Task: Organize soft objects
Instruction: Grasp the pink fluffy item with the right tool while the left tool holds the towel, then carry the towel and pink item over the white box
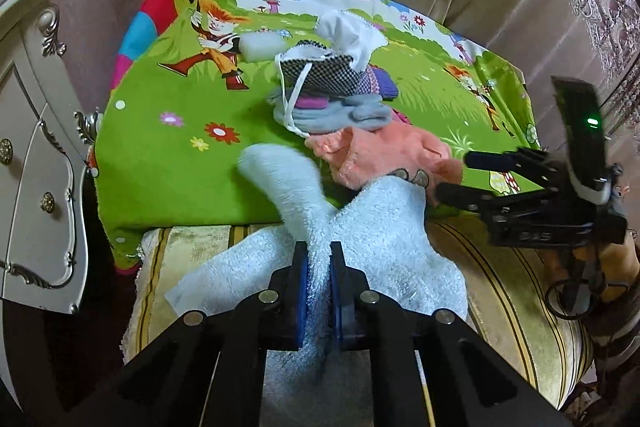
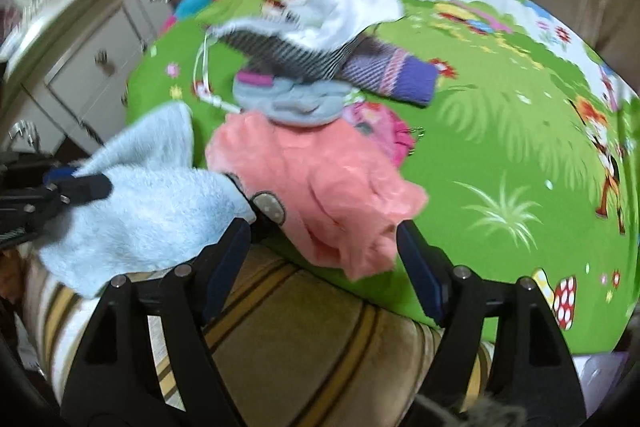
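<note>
Your left gripper (image 1: 319, 291) is clenched on the limp, light blue towel (image 1: 376, 227) at six o'clock; your right gripper (image 2: 320, 259), jaws spread, straddles the floppy pink cloth's (image 2: 320, 195) bunched edge—pinch there.

Towel (image 1: 352, 227) is a pale icy blue, fluffy top (image 2: 320, 195) is salmon pink, and the glove (image 1: 352, 113) is grey with a magenta tab. Mask (image 1: 328, 75) has tiny black-and-white checks, sock (image 2: 400, 75) is purple with pink bands. Cloth (image 1: 168, 155) underneath is bright green with cartoon kids, flowers and mushrooms. Cushion (image 1: 516, 291) is gold with dark stripes.
</note>
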The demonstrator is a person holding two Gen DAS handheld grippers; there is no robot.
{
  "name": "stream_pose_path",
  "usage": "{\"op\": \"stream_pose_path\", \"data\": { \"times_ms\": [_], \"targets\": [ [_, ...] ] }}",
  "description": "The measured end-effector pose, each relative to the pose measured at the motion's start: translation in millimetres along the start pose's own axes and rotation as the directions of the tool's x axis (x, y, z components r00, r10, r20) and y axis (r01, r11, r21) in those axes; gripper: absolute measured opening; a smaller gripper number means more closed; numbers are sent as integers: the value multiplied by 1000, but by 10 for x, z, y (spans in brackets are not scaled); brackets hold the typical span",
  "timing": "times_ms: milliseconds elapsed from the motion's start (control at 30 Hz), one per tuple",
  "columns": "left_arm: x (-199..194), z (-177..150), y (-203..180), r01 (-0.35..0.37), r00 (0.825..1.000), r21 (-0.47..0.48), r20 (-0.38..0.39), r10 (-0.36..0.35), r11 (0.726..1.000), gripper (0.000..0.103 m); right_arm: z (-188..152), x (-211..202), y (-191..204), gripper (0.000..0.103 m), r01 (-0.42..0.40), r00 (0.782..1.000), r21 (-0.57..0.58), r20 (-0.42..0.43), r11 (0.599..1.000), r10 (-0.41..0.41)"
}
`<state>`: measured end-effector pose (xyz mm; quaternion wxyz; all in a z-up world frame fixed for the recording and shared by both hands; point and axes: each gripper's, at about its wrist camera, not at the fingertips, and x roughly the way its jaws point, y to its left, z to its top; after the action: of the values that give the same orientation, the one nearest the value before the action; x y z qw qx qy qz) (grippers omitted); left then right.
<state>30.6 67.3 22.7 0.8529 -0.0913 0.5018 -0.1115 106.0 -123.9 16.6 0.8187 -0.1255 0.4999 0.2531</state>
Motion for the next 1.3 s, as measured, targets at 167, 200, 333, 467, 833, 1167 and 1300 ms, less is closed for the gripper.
{"op": "stream_pose_path", "data": {
  "times_ms": [167,200,333,467,833,1167,1300],
  "targets": [
    [22,-20,-9,15,1000,-2,-7,-15,1000,10,105,239,118,78,26,998,-86,-53,996,-31],
    [29,-21,-16,18,1000,4,-15,-18,1000,10,118,277,138,78,26,998,-103,-59,994,-32],
    [40,-3,3,56,998,-20,-17,-57,998,18,185,449,147,71,24,995,-127,-88,992,-35],
    [31,-19,-36,127,992,-25,-19,-127,992,54,197,508,143,27,11,994,-135,-109,991,-26],
    [104,-21,-216,-40,999,45,-30,41,998,16,34,158,61,16,-8,1000,-77,-27,997,6],
    [-75,48,-425,-37,999,64,25,35,997,14,-208,-405,-274,15,2,997,63,75,998,-6],
    [-157,104,-559,-30,998,72,55,26,997,14,-318,-587,-441,15,5,993,121,113,993,-19]
  ]
}}
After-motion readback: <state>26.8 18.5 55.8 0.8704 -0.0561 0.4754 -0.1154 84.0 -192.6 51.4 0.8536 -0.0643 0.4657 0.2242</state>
